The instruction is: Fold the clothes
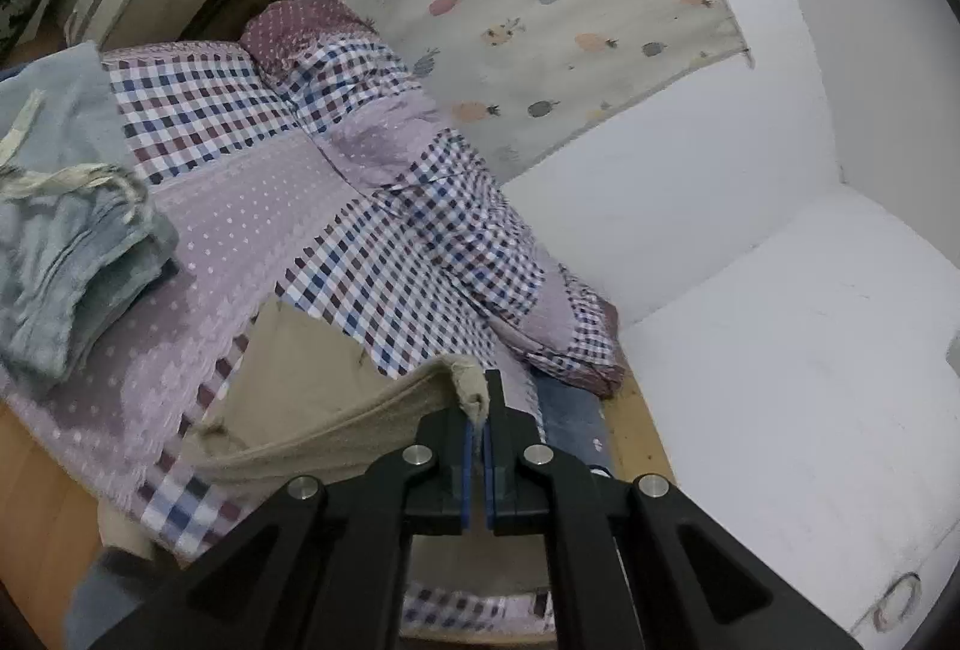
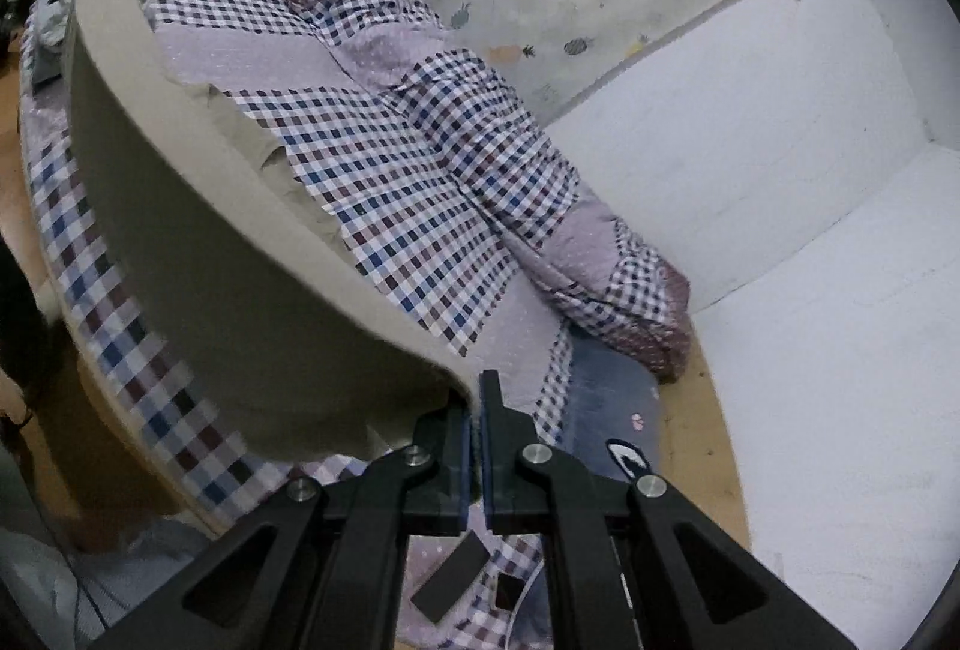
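Note:
A beige garment [image 1: 312, 386] lies partly on the checked and dotted purple bedspread [image 1: 252, 206]. My left gripper [image 1: 478, 410] is shut on one corner of it, lifted just above the bed's edge. In the right wrist view the same beige garment [image 2: 198, 242] hangs stretched in a long band from the upper left down to my right gripper [image 2: 474, 410], which is shut on its other corner. Its lower part rests on the bedspread [image 2: 408, 206].
Folded grey-blue clothes [image 1: 66, 254] lie on the bed at the left. A rolled quilt [image 1: 480, 230] runs along the white wall [image 1: 750, 170]. A pineapple-print cloth [image 1: 540, 8] hangs on the wall. Wooden floor [image 2: 696, 446] and a blue mat [image 2: 606, 410] lie beside the bed.

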`<state>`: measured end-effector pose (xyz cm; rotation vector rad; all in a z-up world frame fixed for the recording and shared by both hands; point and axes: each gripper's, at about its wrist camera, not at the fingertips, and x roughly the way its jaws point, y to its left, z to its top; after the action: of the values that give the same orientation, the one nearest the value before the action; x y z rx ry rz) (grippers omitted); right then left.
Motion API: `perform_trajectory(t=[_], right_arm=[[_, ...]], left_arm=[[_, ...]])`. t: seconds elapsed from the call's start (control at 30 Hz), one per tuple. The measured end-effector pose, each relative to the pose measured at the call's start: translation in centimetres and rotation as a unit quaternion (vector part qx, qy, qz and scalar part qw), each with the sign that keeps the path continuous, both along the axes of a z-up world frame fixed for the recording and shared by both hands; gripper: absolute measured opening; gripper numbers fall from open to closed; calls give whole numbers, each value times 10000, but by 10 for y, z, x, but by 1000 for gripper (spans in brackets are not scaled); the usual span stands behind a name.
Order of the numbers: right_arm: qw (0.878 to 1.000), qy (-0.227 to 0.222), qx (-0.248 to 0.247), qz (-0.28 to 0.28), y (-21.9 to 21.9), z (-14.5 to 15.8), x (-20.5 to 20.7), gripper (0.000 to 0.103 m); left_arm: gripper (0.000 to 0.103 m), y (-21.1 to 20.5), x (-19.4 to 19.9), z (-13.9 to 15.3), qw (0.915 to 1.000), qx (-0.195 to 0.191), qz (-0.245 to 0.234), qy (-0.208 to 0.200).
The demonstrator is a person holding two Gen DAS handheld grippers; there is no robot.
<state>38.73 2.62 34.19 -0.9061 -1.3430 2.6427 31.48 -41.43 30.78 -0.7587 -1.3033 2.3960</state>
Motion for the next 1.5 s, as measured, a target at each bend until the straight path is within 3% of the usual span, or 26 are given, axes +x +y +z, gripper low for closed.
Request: perform_trajectory(t=[0.13,0.33,0.5,0.7,0.93,1.2,1.4,1.5], right_arm=[[9997,-191,-182,1,11,-7,-60,0],[9963,-702,-486,30,27,-31,-159,0],[9892,-1367,-521,-28,38,-87,-246,0],[9739,-2198,-537,-181,55,-172,-336,0],[9608,-2677,-630,-338,71,-229,-413,0],[9485,-3070,-634,-455,79,-272,-465,1],[9426,-3194,-783,-577,83,-292,-485,1],[9350,-3248,-1138,-852,94,-302,-493,15]], left_arm=[[1,11,-63,-11,9996,-134,11,-239],[1,26,-163,-54,9950,-423,109,-897],[1,40,-252,-105,9845,-650,181,-1619],[1,55,-346,-179,9657,-900,204,-2428],[1,68,-405,-224,9557,-1261,264,-2646],[1,80,-447,-266,9406,-1610,349,-2970],[1,82,-455,-286,9403,-1665,219,-2960],[4,72,-452,-298,9430,-1461,75,-2989]])
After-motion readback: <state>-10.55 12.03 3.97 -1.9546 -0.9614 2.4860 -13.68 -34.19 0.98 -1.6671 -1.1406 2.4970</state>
